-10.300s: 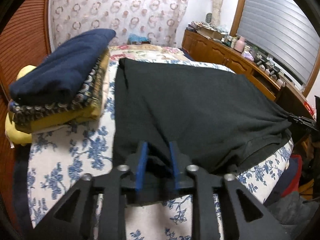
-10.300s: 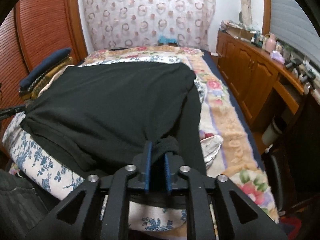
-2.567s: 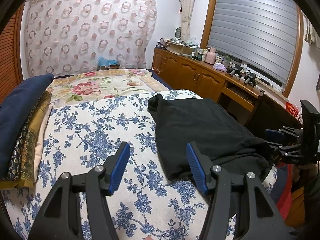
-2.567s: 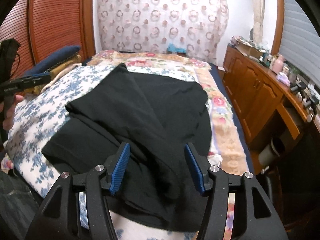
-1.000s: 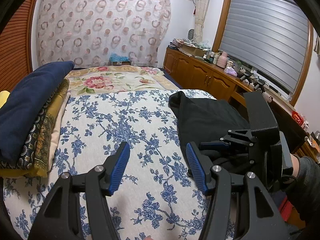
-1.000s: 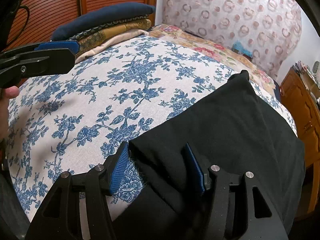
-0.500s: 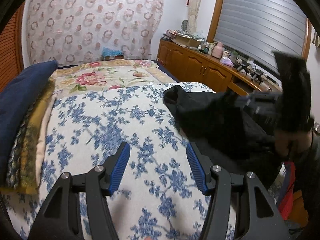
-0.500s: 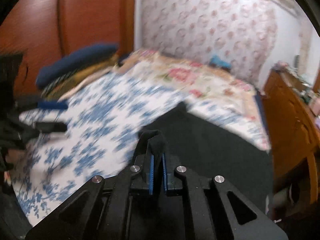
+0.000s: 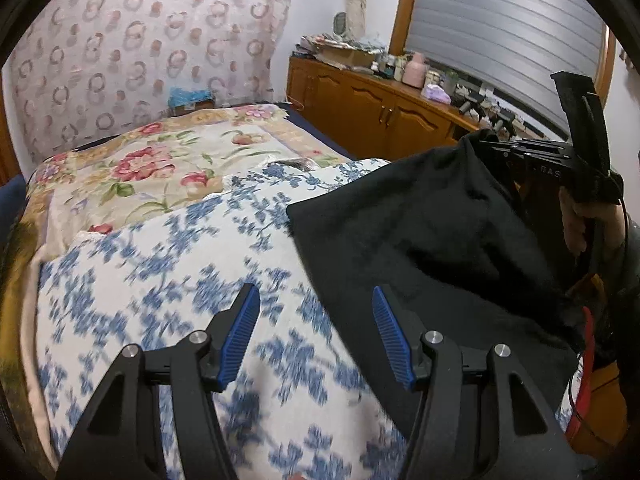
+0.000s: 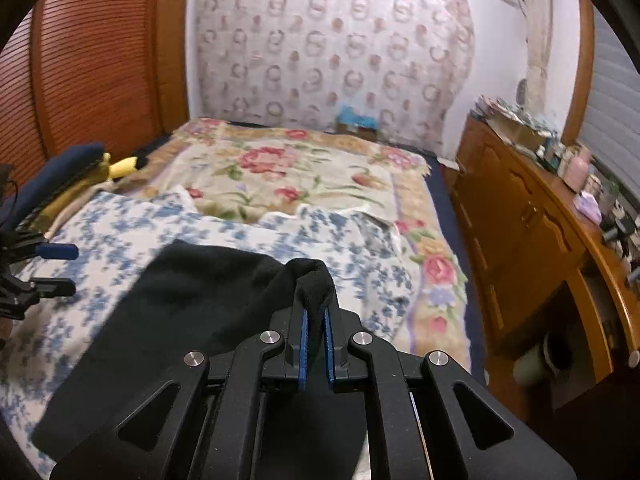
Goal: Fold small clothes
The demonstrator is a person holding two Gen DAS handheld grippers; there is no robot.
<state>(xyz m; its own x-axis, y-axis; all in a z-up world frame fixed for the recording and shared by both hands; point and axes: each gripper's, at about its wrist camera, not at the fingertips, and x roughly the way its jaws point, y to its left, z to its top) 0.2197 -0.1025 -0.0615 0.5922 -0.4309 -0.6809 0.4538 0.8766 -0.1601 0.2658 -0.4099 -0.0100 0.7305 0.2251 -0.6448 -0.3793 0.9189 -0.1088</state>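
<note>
Right wrist: black garment (image 10: 192,304) fold pinched betw. right gripper (image 10: 315,336) fingers; left gripper (image 9: 316,336) fingers apart, empty.

The only lettering I can find is faint pale print on the black body of the right gripper (image 9: 552,172), at the right edge of my left wrist view. It looks like "GAS", but is too small to read with confidence.
</note>
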